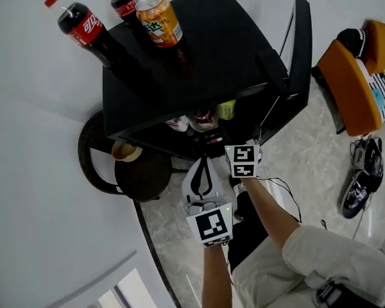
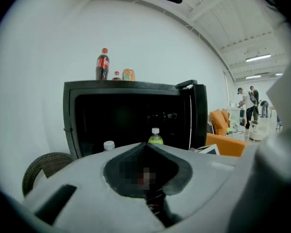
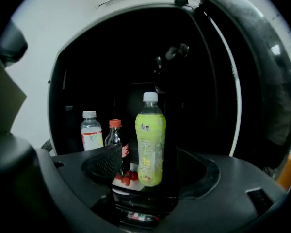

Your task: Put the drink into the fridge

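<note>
The green drink bottle (image 3: pixel 150 144) stood upright inside the open fridge (image 1: pixel 231 37), at centre frame between the parted jaws of the right tool (image 3: pixel 148 164), which seemed not to press it. The left tool (image 2: pixel 145 147) had its jaws together on nothing. Probably full and weighty, with slick, slightly yielding plastic, the bottle looked best gripped mid-body. Three bottles stood inside, with two cola bottles (image 1: pixel 83 24) and one can (image 1: pixel 159 19) on top.

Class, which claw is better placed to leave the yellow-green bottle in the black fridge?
Right. The right claw sits at the open black fridge, jaws apart around the yellow-green plastic bottle standing inside. The left claw hangs back outside, jaws together.
</note>
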Demonstrator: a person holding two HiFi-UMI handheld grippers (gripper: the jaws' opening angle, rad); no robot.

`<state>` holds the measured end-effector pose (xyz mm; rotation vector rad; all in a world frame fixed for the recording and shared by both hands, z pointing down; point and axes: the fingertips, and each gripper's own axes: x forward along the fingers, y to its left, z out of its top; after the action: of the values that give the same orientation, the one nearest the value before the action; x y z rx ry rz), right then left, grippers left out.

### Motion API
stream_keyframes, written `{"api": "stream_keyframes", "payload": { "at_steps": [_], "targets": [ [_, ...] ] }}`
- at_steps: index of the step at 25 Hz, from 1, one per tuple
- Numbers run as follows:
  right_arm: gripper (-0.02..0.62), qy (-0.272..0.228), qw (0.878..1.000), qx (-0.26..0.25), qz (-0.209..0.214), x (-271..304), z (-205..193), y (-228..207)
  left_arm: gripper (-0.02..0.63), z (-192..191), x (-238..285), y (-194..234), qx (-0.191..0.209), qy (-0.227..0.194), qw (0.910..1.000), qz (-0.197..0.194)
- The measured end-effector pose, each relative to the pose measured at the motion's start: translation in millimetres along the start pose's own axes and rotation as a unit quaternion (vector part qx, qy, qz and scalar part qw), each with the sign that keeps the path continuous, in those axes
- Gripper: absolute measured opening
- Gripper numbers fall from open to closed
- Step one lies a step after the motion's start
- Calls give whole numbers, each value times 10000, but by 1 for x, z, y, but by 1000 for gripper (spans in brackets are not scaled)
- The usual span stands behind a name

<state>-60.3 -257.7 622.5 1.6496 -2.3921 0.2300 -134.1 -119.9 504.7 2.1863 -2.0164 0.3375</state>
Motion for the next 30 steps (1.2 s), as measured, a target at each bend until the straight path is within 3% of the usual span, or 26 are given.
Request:
{"api": "stream_keyframes", "payload": {
  "at_steps": [3,7,11,13,20,25,30],
  "targets": [
    [311,122,9994,-29,332,-42,7,2,9,14,-25,-13,-72,27,9999,69],
    [311,125,9938,-173,1087,-97,39,9,9,25,-49,-31,-266,205,9990,288],
    [292,175,9844,-166,1741,-160,65,1,9,25,-87,-55,-683,527,9944,617],
    [163,218,9800,-166,1972,-187,71,-11,9,29,-102,-70,-739,591,9922,817],
    [8,368,9545,-175,2955,-273,78,-60,8,49,-150,-138,-658,497,9863,1430],
    [6,290,9366,-239,3483,-323,90,-104,8,59,-176,-200,-706,433,9797,1827],
    [6,266,9256,-311,3762,-351,89,-127,9,67,-183,-246,-529,417,9811,1814]
  ]
}}
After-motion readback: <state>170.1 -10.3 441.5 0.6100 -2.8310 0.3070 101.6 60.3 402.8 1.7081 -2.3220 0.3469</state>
